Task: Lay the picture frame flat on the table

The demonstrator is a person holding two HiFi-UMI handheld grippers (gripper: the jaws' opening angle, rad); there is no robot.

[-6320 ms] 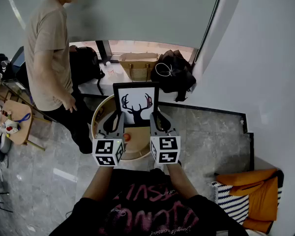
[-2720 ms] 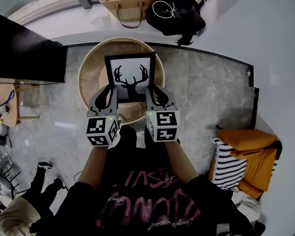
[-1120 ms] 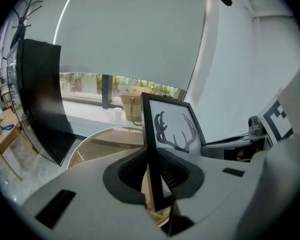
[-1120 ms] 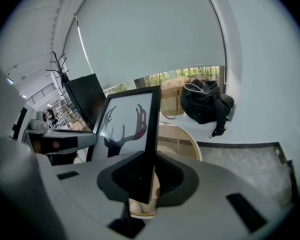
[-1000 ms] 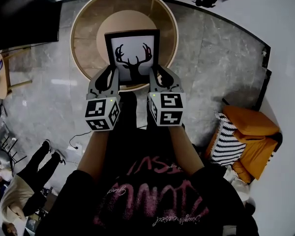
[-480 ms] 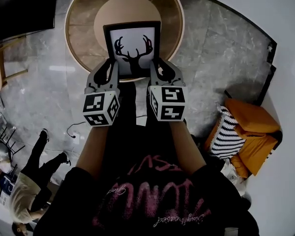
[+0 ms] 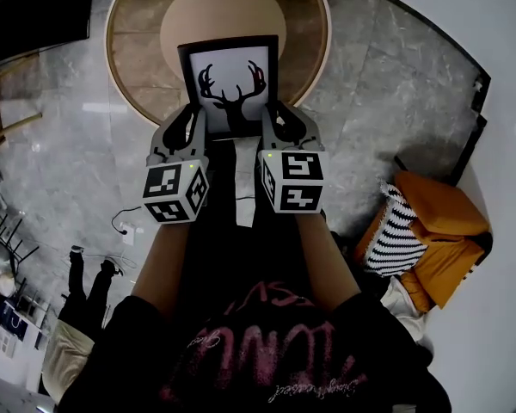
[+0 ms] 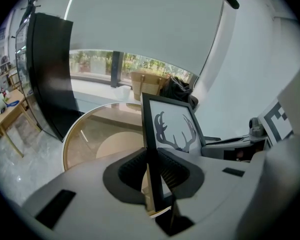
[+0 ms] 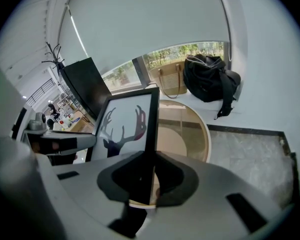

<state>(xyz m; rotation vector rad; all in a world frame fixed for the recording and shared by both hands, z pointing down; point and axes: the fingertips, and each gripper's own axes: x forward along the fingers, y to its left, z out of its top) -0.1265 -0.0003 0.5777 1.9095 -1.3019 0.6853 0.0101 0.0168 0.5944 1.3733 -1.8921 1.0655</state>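
Since the earliest frame the picture frame [image 7: 229,83] has turned its deer print up toward the head camera. The left tongs [image 8: 151,169] clamp its left edge and the right tongs [image 9: 147,176] its right edge. It is held over the near side of the round worktop [image 7: 131,41].

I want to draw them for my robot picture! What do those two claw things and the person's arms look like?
Both the left claw and the right claw are grey plastic with black ridged pads inside. Each carries a white cube printed with black square patterns and a tiny green light. The arms are bare below a black T-shirt with pinkish lettering.
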